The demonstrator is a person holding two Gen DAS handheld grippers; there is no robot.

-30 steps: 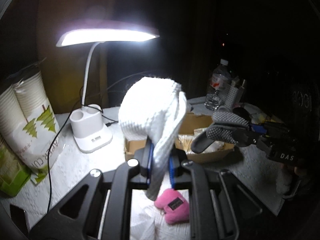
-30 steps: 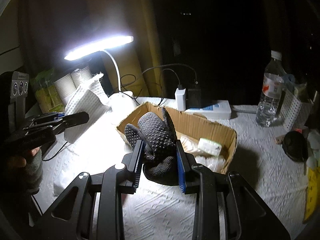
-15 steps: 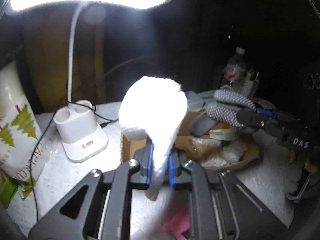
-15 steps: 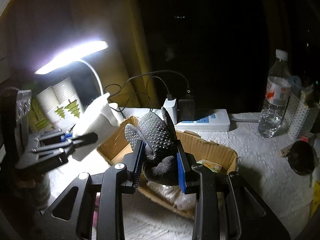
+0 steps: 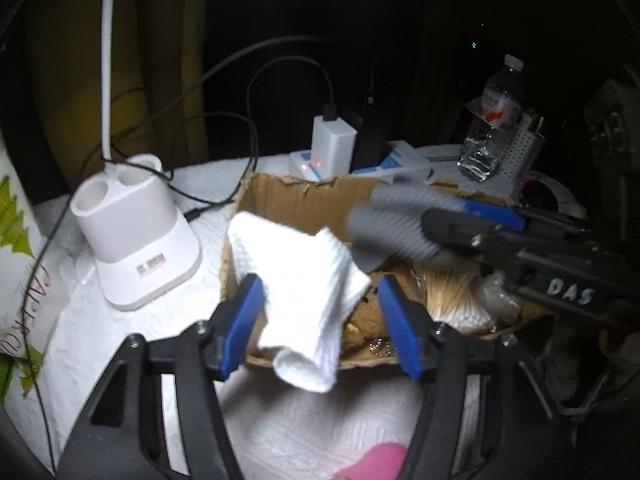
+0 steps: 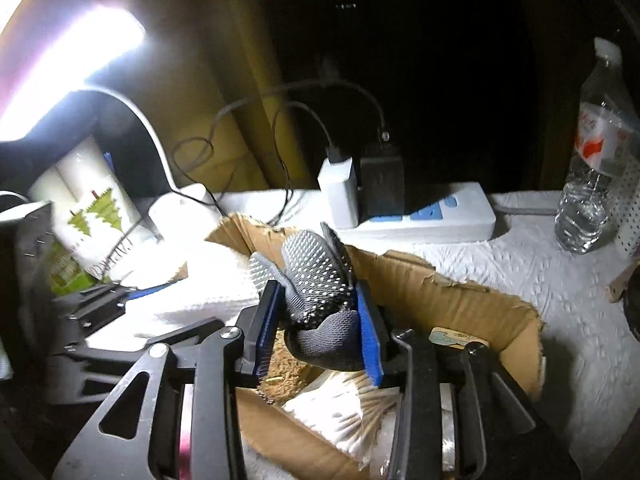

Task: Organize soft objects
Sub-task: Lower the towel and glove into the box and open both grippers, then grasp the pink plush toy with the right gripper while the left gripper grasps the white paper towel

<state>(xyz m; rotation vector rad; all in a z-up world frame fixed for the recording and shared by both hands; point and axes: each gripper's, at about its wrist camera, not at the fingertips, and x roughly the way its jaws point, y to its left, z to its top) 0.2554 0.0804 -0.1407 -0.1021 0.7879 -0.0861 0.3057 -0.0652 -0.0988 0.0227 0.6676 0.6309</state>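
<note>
hanging between the spread blue pads of the left gripper [image 5: 320, 320], a white folded cloth [image 5: 304, 296] draped over the near left corner of the cardboard box [image 5: 304, 200]. the jaws stood wide, the left pad just touching the cloth's edge and the right pad apart from it, so nothing was clamped. one end of the cloth drooped outside the front wall of the box while the rest lay over the rim and inside.

the right gripper [image 6: 316, 320] was closed narrow on a grey dotted glove [image 6: 316, 280], both blue pads pressed against its cuff, the glove's fingers pointing up and away. it hovered above the box [image 6: 448, 300], over a bundle of pale sticks [image 6: 360, 404] and some wrapped items lying on the box floor. in the left wrist view the same glove [image 5: 392, 228] showed blurred, reaching over the box from the right.

a white lamp base [image 5: 136, 240] stood just beside the box on the left, on a table covered in white paper towel [image 5: 312, 428]. behind the box sat a power strip [image 6: 432, 216] with a white charger [image 6: 340, 192] and a dark adapter plugged in. a water bottle [image 6: 596, 160] stood well apart on the right, and a sleeve of paper cups [image 6: 88, 216] on the left. something pink [image 5: 376, 462] lay at the near edge, mostly hidden.
</note>
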